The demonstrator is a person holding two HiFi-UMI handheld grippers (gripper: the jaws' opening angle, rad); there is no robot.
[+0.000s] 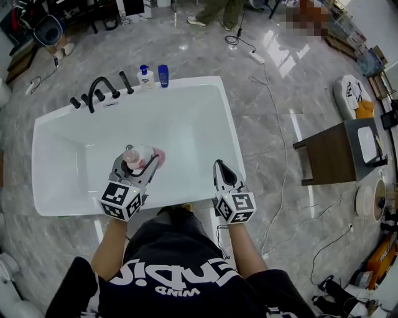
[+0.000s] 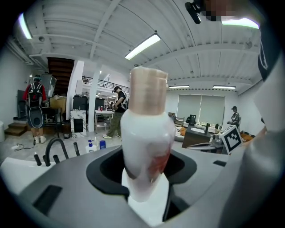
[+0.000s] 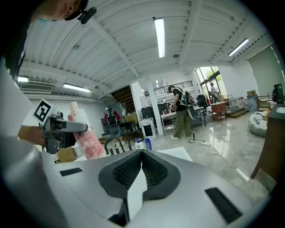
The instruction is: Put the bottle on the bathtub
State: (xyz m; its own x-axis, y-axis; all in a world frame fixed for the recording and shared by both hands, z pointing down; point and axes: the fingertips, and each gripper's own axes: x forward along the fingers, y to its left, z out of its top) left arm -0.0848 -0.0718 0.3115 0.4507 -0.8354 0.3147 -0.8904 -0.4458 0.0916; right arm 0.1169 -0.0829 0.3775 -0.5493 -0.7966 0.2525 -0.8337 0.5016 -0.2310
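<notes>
The left gripper [image 1: 139, 165] clamps the pink-and-white bottle [image 1: 143, 153] between its jaws over the bathtub [image 1: 199, 118], while the right gripper [image 1: 222, 169], near it, is closed and empty.

Bottle [image 2: 147, 133] base hidden between jaws, standing person [image 1: 217, 9] cut off above

The left forearm [image 1: 111, 245] and right forearm [image 1: 244, 245], both bare, reach forward from the torso, side by side and apart. The left gripper [image 1: 138, 164] points ahead with its jaws clamped on the lower body of the bottle [image 1: 143, 154]. The right gripper [image 1: 221, 168] points ahead too, its jaws pressed together with nothing between them.
</notes>
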